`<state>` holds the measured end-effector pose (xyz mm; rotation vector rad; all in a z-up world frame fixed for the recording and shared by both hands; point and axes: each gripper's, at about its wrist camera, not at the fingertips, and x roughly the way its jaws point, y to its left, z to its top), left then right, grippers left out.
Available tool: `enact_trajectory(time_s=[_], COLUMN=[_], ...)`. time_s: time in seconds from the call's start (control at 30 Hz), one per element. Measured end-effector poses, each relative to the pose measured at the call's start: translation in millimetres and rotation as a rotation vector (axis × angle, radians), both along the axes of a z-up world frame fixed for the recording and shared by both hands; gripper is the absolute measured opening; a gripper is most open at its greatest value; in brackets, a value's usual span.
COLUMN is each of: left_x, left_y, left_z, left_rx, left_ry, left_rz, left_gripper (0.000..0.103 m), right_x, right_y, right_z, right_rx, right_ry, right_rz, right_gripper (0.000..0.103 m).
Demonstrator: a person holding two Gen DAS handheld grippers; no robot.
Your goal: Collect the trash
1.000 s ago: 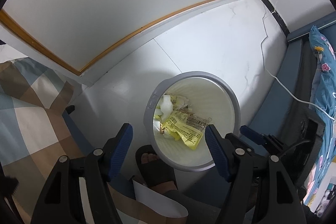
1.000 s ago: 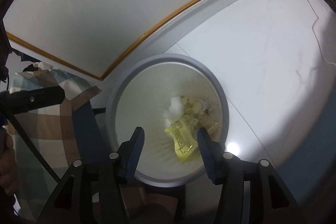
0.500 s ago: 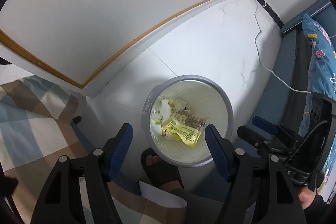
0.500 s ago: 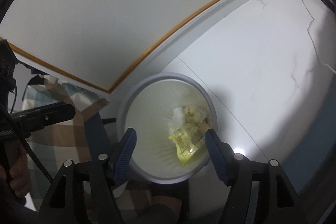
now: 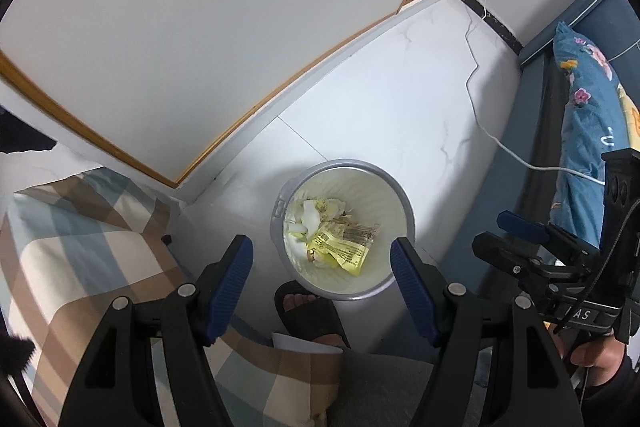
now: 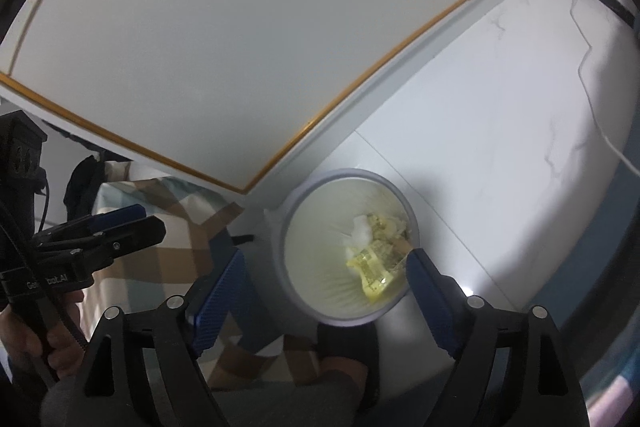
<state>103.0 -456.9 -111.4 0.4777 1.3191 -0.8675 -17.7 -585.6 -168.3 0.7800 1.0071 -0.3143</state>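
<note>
Jaws of the left gripper (image 5: 322, 263) are standing spread with nothing between them, and jaws of the right gripper (image 6: 326, 283) are opening, also with nothing between the pads. We are holding both tools pointed steeply down above the waste bin (image 5: 280, 223), which is our landmark for every position below.

We are reading the task as near the end of a deposit: the trash is lying inside the bin, at its bottom, and neither gripper is carrying anything. The yellow printed wrapper (image 5: 344, 247) is resting flat on the bin floor, and the crumpled white tissue (image 5: 310, 217) is lying just beside it, toward the wall side of the bin. We are judging that the wide jaws are suited to a release, since an open pad pair cannot drag a light film back out.

The bin is a round tub with a grey rim and a pale, vertically ribbed inner wall; it looks like thin moulded plastic. The wrapper looks like glossy, creased film. The gripper pads are blue and finely ribbed, on black rigid fingers.

Just beside the bin, on the near side, a foot in a black slide sandal (image 5: 310, 311) is standing on the glossy white marbled floor (image 5: 400, 115). To the bin's left a checked fabric (image 5: 80, 247) is lying; to its right a white cable (image 5: 500, 143) is trailing
</note>
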Motion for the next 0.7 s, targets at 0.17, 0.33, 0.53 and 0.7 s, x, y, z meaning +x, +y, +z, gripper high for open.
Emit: enact_trajectory(time_s=[0.17,0.33,0.53,0.7], left_x=[-4.4,-11.3,-12.9,-14.6], left_y=[5.3,6.9,10.5,12.5], left_z=[16.8,25.9,31.2,36.1], left_rx=[-0.022,-0.038,-0.027,-0.03], left_ry=[-0.012,-0.004,-0.008,-0.029], left_rz=[0.005,0.012,0.028,0.04], left_gripper=[0.068,0.068,0.068,0.068], right_x=[-6.6,-11.5,-17.6,-21.4], right_y=[6.7,12.5,12.4,9.2], right_z=[26.4,49.3,62.8,64.3], right_rx=[-0.008,-0.049,-0.045,-0.044], right_ry=[-0.02,-0.026,-0.038,-0.037], right_rz=[0.013,0.041,0.027,0.007], right_gripper=[0.089,0.089,0.089,0.089])
